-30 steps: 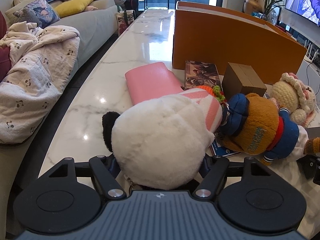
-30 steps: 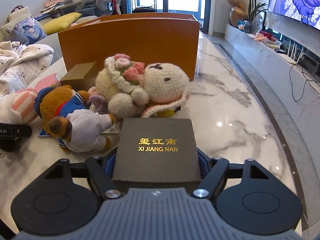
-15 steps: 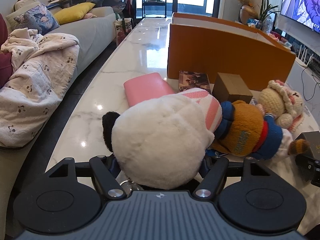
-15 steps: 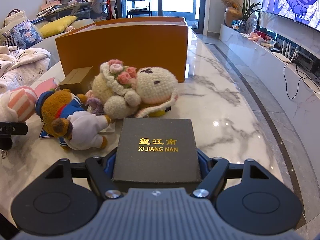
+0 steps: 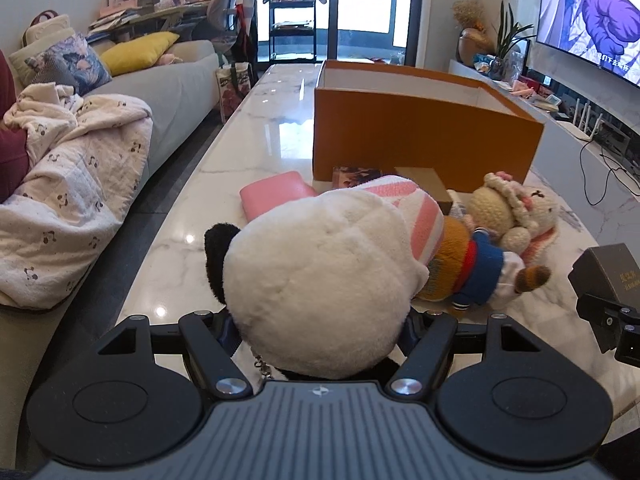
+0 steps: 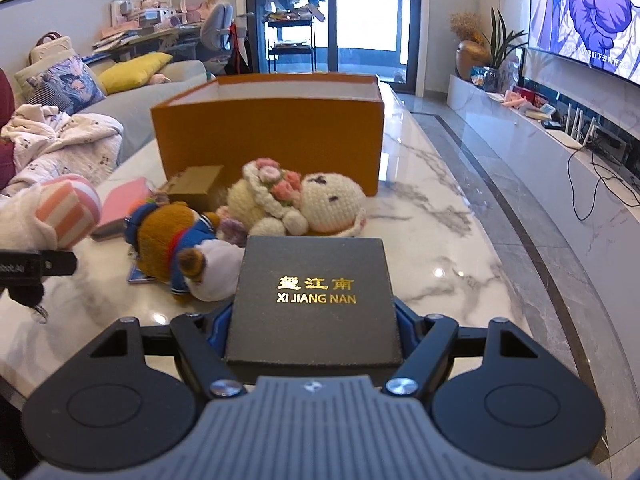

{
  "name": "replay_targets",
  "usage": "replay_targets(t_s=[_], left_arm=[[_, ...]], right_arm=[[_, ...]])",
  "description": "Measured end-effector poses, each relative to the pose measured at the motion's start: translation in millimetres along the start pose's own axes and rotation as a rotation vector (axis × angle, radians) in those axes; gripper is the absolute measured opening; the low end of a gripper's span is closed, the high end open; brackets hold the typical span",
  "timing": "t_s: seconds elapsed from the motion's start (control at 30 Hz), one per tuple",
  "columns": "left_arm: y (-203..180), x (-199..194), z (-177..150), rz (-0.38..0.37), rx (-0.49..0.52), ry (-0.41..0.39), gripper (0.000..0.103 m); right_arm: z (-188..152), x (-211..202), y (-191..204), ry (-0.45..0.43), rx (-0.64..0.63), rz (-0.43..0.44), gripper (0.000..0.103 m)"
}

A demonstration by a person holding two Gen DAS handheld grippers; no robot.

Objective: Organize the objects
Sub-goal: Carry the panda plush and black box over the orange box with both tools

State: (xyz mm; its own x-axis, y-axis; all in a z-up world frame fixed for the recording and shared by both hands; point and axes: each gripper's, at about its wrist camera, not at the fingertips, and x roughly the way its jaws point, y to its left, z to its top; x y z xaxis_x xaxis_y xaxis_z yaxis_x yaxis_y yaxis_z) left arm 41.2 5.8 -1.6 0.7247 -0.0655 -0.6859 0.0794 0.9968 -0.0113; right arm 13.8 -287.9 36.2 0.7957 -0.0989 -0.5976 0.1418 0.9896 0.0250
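Observation:
My left gripper is shut on a white plush panda with a pink striped part, held above the marble table. In my right gripper, shut, sits a black box with gold lettering, also off the table. An open orange box stands farther back on the table, its white inside showing. In front of it lie a brown bear in a blue jacket, a cream crocheted doll pair, a small brown carton and a pink pouch.
A sofa with a white blanket runs along the left of the table. A low marble TV bench with cables and a big screen lines the right wall. A printed card lies by the orange box.
Both grippers have risen with their loads and drawn back a little. The orange box's open top now shows. The toys on the table have not moved.

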Motion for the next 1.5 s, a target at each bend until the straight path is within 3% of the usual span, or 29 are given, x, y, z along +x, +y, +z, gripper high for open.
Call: replay_targets(t_s=[0.33,0.57,0.8,0.97,1.2,1.5], left_arm=[[-11,-27,38,-0.007,0.016,-0.084,0.083],[-33,-5,109,-0.022,0.050,-0.147,0.083],[-63,68,182,-0.021,0.052,-0.161,0.083],[-70,127,200,-0.047,0.030,-0.095,0.083],[-85,175,208,-0.008,0.080,-0.035,0.083],[-95,200,212,-0.005,0.098,0.079,0.083]], right_arm=[[27,-27,1,-0.074,0.033,0.054,0.076],[100,-16,0,-0.141,0.015,0.085,0.076],[189,60,-7,-0.163,0.009,0.054,0.076],[223,132,-17,-0.111,0.021,0.036,0.076],[227,211,-28,0.019,0.058,0.046,0.076],[223,242,-19,0.112,0.040,0.021,0.076]])
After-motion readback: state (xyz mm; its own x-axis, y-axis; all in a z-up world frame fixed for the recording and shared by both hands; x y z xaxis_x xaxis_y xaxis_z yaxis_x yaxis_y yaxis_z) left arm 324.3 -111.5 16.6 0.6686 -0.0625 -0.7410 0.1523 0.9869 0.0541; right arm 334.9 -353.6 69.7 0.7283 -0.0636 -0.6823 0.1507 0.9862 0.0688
